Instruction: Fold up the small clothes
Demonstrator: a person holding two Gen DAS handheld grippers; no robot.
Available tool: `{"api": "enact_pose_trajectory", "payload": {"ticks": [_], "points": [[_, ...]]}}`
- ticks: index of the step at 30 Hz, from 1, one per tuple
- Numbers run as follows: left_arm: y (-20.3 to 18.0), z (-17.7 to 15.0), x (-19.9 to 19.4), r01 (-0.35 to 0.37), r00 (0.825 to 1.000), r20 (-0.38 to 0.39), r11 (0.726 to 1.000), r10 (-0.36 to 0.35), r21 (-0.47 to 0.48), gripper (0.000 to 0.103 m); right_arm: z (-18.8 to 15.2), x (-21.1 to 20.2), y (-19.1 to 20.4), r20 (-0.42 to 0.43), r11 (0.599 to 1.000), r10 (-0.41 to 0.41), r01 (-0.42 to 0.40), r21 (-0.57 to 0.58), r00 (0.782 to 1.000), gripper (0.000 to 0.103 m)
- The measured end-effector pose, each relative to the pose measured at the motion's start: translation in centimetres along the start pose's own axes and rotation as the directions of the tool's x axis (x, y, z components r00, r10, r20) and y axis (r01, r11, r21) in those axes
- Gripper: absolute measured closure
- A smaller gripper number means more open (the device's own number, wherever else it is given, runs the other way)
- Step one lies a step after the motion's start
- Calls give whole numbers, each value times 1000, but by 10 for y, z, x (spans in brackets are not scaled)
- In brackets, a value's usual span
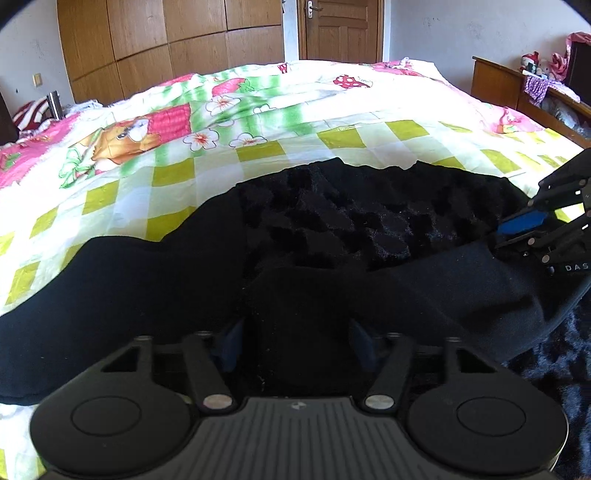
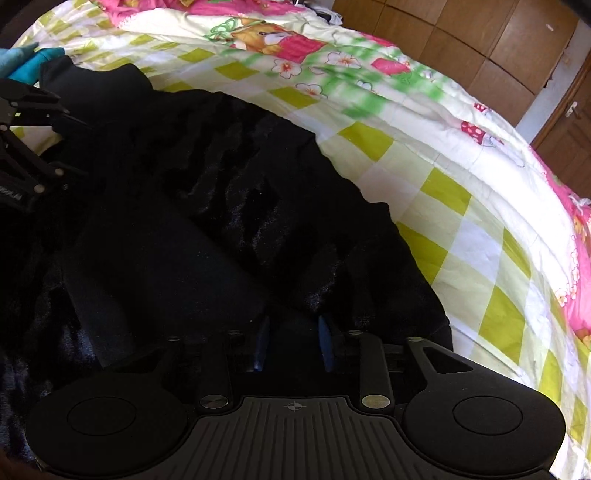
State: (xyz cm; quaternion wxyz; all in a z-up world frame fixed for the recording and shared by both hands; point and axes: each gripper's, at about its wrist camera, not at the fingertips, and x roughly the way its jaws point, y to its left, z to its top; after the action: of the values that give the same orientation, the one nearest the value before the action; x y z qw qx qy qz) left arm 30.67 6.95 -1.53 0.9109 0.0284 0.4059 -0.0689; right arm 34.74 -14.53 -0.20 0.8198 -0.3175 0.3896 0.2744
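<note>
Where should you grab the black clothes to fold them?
Probably by the near edge, coming from the front of the bed. The black clothes lie spread flat, and both the left hand-held gripper and right hand-held gripper already pinch that smooth hem.

The left wrist camera sits low on the left gripper (image 1: 295, 343), just above a black garment (image 1: 332, 229), looking forward along its fingers across the bed's patterned quilt (image 1: 184, 140) toward the wooden wardrobe (image 1: 166, 37) and door (image 1: 340, 29) on the far wall. The right wrist camera rides the right gripper (image 2: 293, 347), equally close to the cloth, tilted downward and angled across the bed, wardrobe at its upper right. Both views share the garment, the checked quilt and the wardrobe. Each camera also catches the other tool: the right gripper enters the left view's right edge, the left gripper the right view's left edge.
</note>
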Motion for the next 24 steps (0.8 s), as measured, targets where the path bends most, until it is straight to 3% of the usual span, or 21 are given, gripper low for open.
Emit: {"api": "enact_pose_trajectory", "payload": {"ticks": [1,4,5,7,10,15,17,21,24], "points": [[2,3,0,5,1000,-11,1000,-5,-21,49,1,-2,3,-13,1000,-1,0,-23,1000,93],[6,16,0,-1,1000,-13,999,0,-42,78,4,-14,-2,-23,999,9,-8,36,1000,101],[9,21,0,7,1000,-14,998,-8,-59,79,5,-18,-8,-17,997,13,-11,77,1000,101],[15,31,-1,21,1000,3,996,-21,-91,79,8,-29,-17,6,991,3,-4,137,1000,101],[18,38,3,-25,999,29,997,27,-78,79,12,-35,-28,37,980,-47,39,197,998,102],[16,30,22,-74,997,-29,997,74,-30,74,6,-6,-19,-43,974,-73,81,212,996,98],[17,27,16,-85,996,-25,996,85,-32,71,9,-9,-8,-29,973,-129,133,191,991,97],[34,28,-6,-48,999,9,988,50,-150,67,29,-38,1,54,960,-178,162,227,983,94],[46,21,-29,-64,997,33,978,72,-201,67,61,-50,16,117,979,-145,125,162,983,93]]}}
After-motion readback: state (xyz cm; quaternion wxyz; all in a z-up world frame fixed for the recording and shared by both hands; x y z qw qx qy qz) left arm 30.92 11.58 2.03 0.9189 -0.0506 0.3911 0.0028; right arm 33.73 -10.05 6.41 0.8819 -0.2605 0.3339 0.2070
